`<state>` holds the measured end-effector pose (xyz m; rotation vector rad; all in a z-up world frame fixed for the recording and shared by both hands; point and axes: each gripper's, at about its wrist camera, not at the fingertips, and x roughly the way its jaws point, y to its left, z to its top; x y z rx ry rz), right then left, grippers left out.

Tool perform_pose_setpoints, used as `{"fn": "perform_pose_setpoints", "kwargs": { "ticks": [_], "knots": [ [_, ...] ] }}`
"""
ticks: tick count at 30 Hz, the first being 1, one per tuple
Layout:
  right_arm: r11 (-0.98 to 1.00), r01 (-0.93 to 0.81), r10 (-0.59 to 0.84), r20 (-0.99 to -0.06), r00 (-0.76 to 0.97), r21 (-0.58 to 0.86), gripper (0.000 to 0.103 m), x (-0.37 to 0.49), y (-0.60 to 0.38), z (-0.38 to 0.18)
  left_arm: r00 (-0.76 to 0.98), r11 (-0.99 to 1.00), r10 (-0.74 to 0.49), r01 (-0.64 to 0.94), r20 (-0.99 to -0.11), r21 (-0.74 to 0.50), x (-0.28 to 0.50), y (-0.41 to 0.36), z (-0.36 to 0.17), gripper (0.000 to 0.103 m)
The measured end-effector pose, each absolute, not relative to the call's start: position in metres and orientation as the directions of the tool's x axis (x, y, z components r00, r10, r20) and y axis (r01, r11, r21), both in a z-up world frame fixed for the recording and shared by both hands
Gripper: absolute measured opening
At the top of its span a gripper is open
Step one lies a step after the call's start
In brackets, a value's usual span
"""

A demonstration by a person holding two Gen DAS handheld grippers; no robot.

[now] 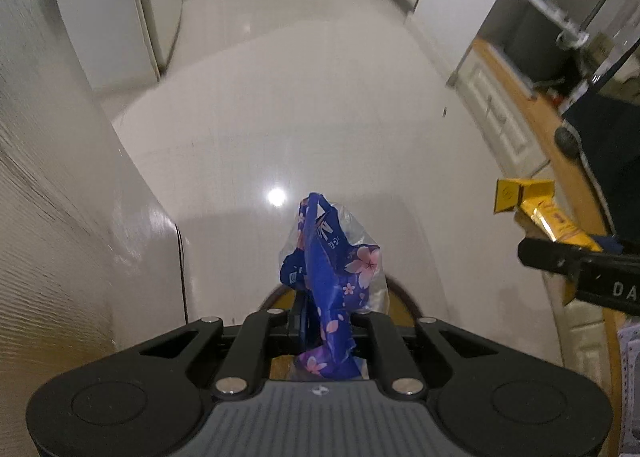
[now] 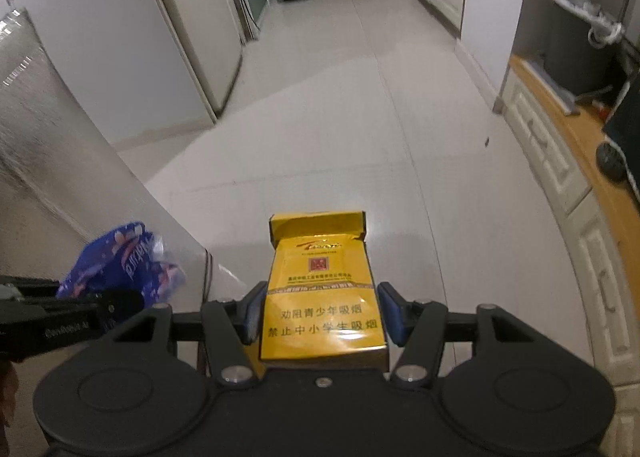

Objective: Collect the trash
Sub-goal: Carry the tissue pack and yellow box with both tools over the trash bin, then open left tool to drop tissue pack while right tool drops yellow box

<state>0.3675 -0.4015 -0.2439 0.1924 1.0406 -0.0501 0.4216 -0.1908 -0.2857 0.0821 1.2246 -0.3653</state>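
Note:
My left gripper (image 1: 324,321) is shut on a crumpled blue wrapper with pink flowers (image 1: 332,257), held up over the pale floor. The wrapper also shows at the left of the right wrist view (image 2: 124,261). My right gripper (image 2: 320,311) is shut on a yellow cigarette pack (image 2: 322,297) with its lid flipped open, pinched between the blue pads (image 2: 254,311). The pack shows at the right edge of the left wrist view (image 1: 536,209), beside the right gripper's finger (image 1: 580,269).
A glossy white tiled floor (image 1: 320,97) runs ahead down a corridor. A white fridge (image 2: 48,145) stands at the left. A wooden counter (image 2: 568,125) with white cabinet doors and dark appliances runs along the right. A small dark speck (image 2: 487,141) lies on the floor.

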Motion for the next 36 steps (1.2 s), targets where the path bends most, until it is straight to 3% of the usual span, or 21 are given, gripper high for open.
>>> {"fn": "perform_pose_setpoints", "kwargs": {
  "ticks": [16, 25, 32, 36],
  "knots": [
    [0.993, 0.059, 0.085, -0.958, 0.275, 0.105, 0.059, 0.392, -0.387, -0.356, 0.015, 0.914, -0.157, 0.380, -0.987, -0.140, 0.449, -0.219, -0.406, 0.012],
    [0.995, 0.010, 0.096, -0.982, 0.162, 0.099, 0.059, 0.391, -0.375, -0.404, -0.052, 0.901, -0.126, 0.413, -0.991, -0.136, 0.455, -0.231, -0.440, 0.014],
    [0.996, -0.022, 0.089, -0.990, 0.105, 0.088, 0.059, 0.392, -0.366, -0.424, -0.055, 0.902, -0.074, 0.421, -0.996, -0.091, 0.463, -0.231, -0.454, 0.043],
    [0.996, -0.030, 0.086, -0.992, 0.090, 0.083, 0.059, 0.395, -0.364, -0.427, -0.034, 0.901, -0.027, 0.433, -0.999, -0.039, 0.467, -0.226, -0.458, 0.052]
  ]
}}
